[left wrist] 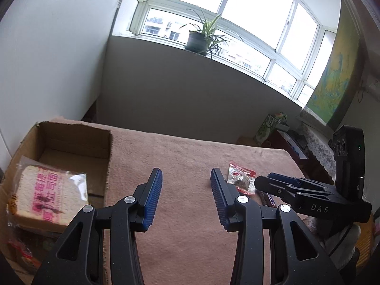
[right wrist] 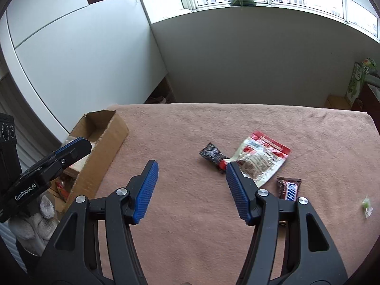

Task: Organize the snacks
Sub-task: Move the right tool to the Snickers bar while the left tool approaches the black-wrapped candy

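Observation:
A brown cardboard box [left wrist: 71, 142] stands at the table's left with a wrapped slice of bread [left wrist: 47, 197] inside. My left gripper [left wrist: 186, 172] hovers open over the pink cloth beside the box, with nothing between its fingers. My right gripper [right wrist: 192, 165] is also open and empty, just left of a red and white snack pouch [right wrist: 261, 159]. That pouch overlaps a dark wrapped bar [right wrist: 212, 154], and a Snickers bar [right wrist: 289, 188] lies to its right. The left wrist view shows the pouch [left wrist: 239, 178], the Snickers bar [left wrist: 269, 199] and the right gripper [left wrist: 263, 180] over them.
A small green candy [right wrist: 367, 205] lies near the cloth's right edge. The left gripper [right wrist: 79, 146] hangs by the box [right wrist: 104, 142], held in a gloved hand [right wrist: 40, 216]. A potted plant [left wrist: 197, 39] sits on the windowsill. A green carton [left wrist: 270, 125] stands beyond the table.

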The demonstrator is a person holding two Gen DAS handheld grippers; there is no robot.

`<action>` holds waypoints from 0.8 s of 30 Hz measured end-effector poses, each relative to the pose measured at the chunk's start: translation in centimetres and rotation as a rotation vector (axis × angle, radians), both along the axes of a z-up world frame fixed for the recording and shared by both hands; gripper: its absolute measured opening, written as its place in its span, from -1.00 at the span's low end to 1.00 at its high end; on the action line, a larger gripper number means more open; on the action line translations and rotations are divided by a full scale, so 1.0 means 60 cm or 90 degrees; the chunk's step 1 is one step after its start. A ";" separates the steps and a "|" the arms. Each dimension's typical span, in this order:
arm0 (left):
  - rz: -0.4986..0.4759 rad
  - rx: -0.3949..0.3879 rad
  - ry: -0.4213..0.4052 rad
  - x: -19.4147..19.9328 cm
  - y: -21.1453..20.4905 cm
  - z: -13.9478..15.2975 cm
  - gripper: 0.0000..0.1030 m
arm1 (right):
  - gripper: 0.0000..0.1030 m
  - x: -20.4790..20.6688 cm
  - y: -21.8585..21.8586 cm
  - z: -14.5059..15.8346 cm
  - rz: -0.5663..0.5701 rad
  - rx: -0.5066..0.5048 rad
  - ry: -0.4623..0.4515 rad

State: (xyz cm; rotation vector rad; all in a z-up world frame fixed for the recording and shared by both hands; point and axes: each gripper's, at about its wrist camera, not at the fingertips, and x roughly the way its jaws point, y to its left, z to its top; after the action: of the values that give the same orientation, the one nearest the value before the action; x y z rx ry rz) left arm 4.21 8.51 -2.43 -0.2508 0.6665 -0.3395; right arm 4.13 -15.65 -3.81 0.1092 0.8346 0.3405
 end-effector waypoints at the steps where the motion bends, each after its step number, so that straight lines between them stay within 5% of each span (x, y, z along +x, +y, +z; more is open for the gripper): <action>1: -0.012 0.001 0.011 0.009 -0.014 -0.006 -0.23 | 0.21 -0.001 -0.018 -0.005 -0.013 -0.008 0.004; 11: -0.075 -0.040 0.097 0.089 -0.125 -0.049 -0.23 | 0.21 0.011 -0.146 -0.046 -0.068 0.001 0.057; 24: -0.103 0.024 0.174 0.159 -0.229 -0.100 -0.23 | 0.21 0.002 -0.212 -0.063 -0.076 0.019 0.067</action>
State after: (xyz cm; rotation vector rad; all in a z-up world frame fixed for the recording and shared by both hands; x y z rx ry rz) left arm 13.75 -5.23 -8.42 -0.2092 0.9644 -0.4525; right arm 4.24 -28.35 -7.56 0.2053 0.9228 0.2359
